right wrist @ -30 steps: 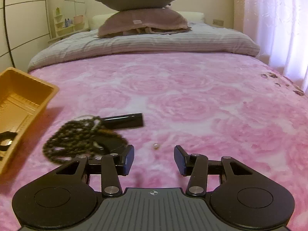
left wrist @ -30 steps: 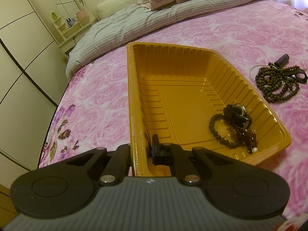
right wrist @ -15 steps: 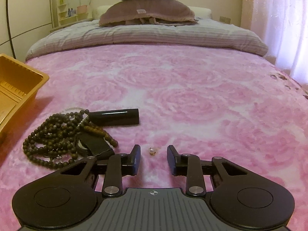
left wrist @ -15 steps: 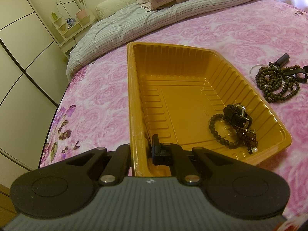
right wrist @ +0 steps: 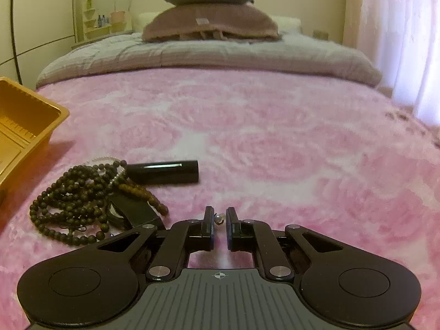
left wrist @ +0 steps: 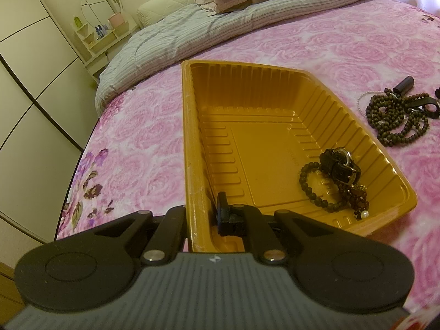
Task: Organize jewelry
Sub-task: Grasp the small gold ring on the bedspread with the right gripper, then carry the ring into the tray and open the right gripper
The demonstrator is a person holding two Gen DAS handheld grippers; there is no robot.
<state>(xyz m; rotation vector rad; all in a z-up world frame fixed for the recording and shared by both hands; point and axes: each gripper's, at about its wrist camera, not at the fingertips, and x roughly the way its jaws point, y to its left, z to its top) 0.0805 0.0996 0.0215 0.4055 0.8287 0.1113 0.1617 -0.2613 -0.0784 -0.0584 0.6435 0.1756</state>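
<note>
My left gripper (left wrist: pixel 202 214) is shut on the near left rim of the orange tray (left wrist: pixel 192 137), which lies on the pink bed. In the tray lie a dark bead bracelet (left wrist: pixel 310 189), a black watch (left wrist: pixel 339 165) and a reddish beaded piece with a pearl (left wrist: pixel 357 200). My right gripper (right wrist: pixel 219 217) is nearly closed around a small pearl earring (right wrist: pixel 219 219) on the bedspread. Left of it lie a dark bead necklace (right wrist: pixel 71 192), a black strap (right wrist: pixel 132 211) and a black tube (right wrist: pixel 162 172). The necklace also shows in the left wrist view (left wrist: pixel 396 121).
The pink rose bedspread (right wrist: pixel 275 143) stretches ahead to a grey striped quilt (right wrist: pixel 220 55) and stacked pillows (right wrist: pixel 209 8). The tray's corner (right wrist: pixel 30 115) shows at the left of the right wrist view. Wardrobe doors (left wrist: pixel 27 82) and a small shelf with a mirror (left wrist: pixel 101 27) stand beyond the bed's left edge.
My right gripper has moved forward to the small earring and its fingers have closed in around it. The left gripper and the tray have stayed put.
</note>
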